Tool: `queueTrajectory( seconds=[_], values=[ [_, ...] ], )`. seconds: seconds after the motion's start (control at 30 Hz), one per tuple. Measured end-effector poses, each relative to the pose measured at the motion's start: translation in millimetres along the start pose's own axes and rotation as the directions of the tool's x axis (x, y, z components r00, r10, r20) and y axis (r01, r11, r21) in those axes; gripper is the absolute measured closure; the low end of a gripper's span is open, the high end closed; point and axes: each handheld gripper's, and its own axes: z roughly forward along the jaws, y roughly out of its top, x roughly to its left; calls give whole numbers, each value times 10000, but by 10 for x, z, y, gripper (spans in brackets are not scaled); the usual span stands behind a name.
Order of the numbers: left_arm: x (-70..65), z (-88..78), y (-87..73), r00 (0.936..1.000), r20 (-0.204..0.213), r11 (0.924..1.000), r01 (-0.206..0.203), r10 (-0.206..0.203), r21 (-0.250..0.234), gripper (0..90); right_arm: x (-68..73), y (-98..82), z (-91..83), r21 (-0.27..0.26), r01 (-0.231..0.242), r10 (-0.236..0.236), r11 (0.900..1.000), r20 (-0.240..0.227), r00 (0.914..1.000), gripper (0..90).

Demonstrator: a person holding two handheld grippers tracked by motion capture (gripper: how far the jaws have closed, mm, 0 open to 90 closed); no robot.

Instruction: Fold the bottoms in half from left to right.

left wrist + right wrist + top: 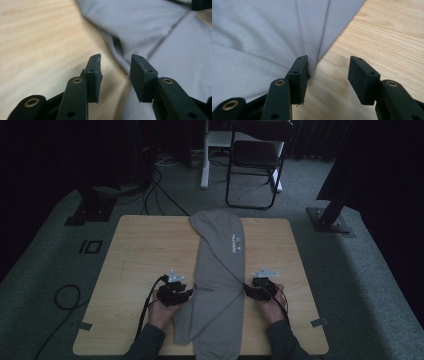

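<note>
A grey folded garment (220,270) with a small printed logo lies lengthwise down the middle of the wooden table (135,255). My left gripper (184,294) sits at the cloth's left edge, jaws apart and nothing pinched; in the left gripper view the left gripper (115,75) frames the garment's (155,32) edge without touching it. My right gripper (248,290) rests at the cloth's right edge. In the right gripper view the right gripper (327,77) stands open over bare wood, its left pad beside the garment's (262,42) folded edge.
A black folding chair (255,165) and a white table leg (205,155) stand on the carpet beyond the table. Cables (150,195) trail on the floor at the back left. Black stand bases (330,217) sit at both far corners. Bare wood lies left and right of the cloth.
</note>
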Motion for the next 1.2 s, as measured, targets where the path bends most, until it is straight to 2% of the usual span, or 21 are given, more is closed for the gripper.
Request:
queueTrajectory(
  seconds=[0.07,0.17,0.23,0.3,0.33,0.43,0.5,0.6,0.67,0.77,0.87,0.9,0.93,0.97,1.0,1.03,1.07,1.1,1.13,1.17,1.2],
  values=[
    [-7,-55,-80,9997,129,9998,214,-214,-3,595,26,-22,-66,-128,55,-56,9999,-57,10000,496],
    [-48,-66,-162,9996,234,9997,119,-124,209,590,101,-89,-161,-207,-68,58,9998,-501,9987,484],
    [-87,-35,-188,9993,357,9993,85,-97,352,590,167,-141,-186,-136,110,-119,9998,-729,9973,484],
    [-121,-2,-198,9993,387,9988,-30,11,479,595,222,-184,-191,-58,275,-278,9996,-750,9968,484],
    [-143,9,-206,9990,435,9990,-115,96,441,626,227,-192,-187,-21,330,-331,9995,-676,9972,484],
    [-217,11,-209,9976,552,9978,-435,408,498,819,203,-202,-179,10,254,-253,9997,-606,9978,484],
    [-278,-21,-199,9949,832,9976,-599,569,346,874,181,-203,-206,-91,155,-160,9998,-545,9984,484],
    [-414,-79,-170,9883,1238,9957,-919,894,139,880,157,-204,-262,-286,82,-96,9996,-490,9988,485],
    [-546,-107,-165,9809,1602,9937,-1118,1107,-24,880,152,-207,-285,-354,37,-53,9994,-464,9989,484],
    [-817,-126,-187,9586,2339,9860,-1668,1626,-16,879,156,-209,-323,-482,46,-68,9988,-448,9990,484],
    [-1024,-115,-223,9240,3326,9798,-2001,1888,-2,870,165,-205,-351,-602,84,-110,9982,-440,9990,485],
    [-1081,-108,-230,9026,3850,9776,-2105,1928,38,849,170,-204,-357,-615,66,-95,9981,-475,9988,485],
    [-1127,-103,-232,8724,4491,9760,-2175,1927,37,806,179,-203,-366,-656,84,-118,9978,-505,9987,485],
    [-1164,-116,-227,8508,4827,9733,-2291,2076,-148,766,190,-202,-375,-683,135,-172,9976,-542,9984,484],
    [-1184,-141,-207,8367,5015,9717,-2330,2201,-379,725,204,-201,-382,-700,187,-227,9974,-564,9981,484],
    [-1172,-178,-173,8305,5084,9717,-2281,2275,-623,693,219,-201,-390,-704,233,-275,9972,-588,9979,484],
    [-1137,-216,-133,8336,5027,9729,-2131,2288,-894,672,234,-202,-397,-733,273,-318,9969,-616,9976,484],
    [-1082,-250,-93,8431,4881,9742,-1952,2258,-1135,656,255,-203,-406,-768,291,-342,9966,-662,9972,484],
    [-1010,-274,-53,8584,4646,9758,-1782,2173,-1271,651,276,-203,-414,-790,339,-396,9963,-712,9967,484],
    [-932,-283,-20,8820,4238,9774,-1647,2062,-1329,651,302,-204,-421,-815,388,-451,9959,-768,9960,483],
    [-841,-267,15,9172,3452,9783,-1647,1988,-1258,651,332,-206,-425,-805,434,-501,9958,-838,9952,484]
  ],
)
